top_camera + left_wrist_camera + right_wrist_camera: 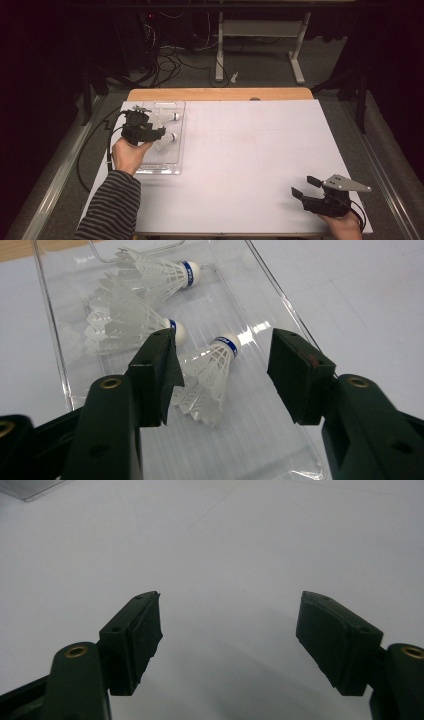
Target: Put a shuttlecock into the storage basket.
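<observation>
My left claw [222, 377] is open over the clear tray [295, 440] on the worktop [260, 150], where 3 shuttlecocks lie, and the nearest shuttlecock [210, 380] looks light and easy to crush, so I would grab its round cork tip.

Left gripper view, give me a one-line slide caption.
Open left gripper above a clear plastic tray holding three white feathered shuttlecocks.

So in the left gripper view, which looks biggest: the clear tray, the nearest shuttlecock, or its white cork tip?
1. clear tray
2. nearest shuttlecock
3. white cork tip
</observation>
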Tool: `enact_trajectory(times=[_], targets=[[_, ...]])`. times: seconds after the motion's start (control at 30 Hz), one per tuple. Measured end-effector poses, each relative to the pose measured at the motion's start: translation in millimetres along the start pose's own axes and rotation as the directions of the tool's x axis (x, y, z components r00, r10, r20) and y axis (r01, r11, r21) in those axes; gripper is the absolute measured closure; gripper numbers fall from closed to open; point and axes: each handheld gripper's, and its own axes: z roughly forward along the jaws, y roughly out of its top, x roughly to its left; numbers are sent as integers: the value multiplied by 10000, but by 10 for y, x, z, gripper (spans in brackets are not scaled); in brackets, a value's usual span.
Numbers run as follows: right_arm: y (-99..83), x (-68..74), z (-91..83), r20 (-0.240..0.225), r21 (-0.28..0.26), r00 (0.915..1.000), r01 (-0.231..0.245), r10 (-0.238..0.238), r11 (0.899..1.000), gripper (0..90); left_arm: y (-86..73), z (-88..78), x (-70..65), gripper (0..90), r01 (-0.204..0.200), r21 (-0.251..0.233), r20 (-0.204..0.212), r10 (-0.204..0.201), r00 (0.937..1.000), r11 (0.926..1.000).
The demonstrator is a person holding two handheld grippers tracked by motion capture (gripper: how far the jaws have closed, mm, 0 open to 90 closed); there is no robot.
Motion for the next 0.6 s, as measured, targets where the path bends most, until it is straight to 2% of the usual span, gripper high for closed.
enact_trajectory(times=[0.37, 0.6], targets=[[0, 3, 2, -15, 16, 10000, -18, 18, 10000, 266, -94, -45, -4, 429, -20, -69, -121, 19, 9999, 10000], [0, 4, 2, -16, 20, 10000, -18, 18, 10000, 266, -140, -57, -17, 407, -85, 104, -114, 86, 9999, 9999]])
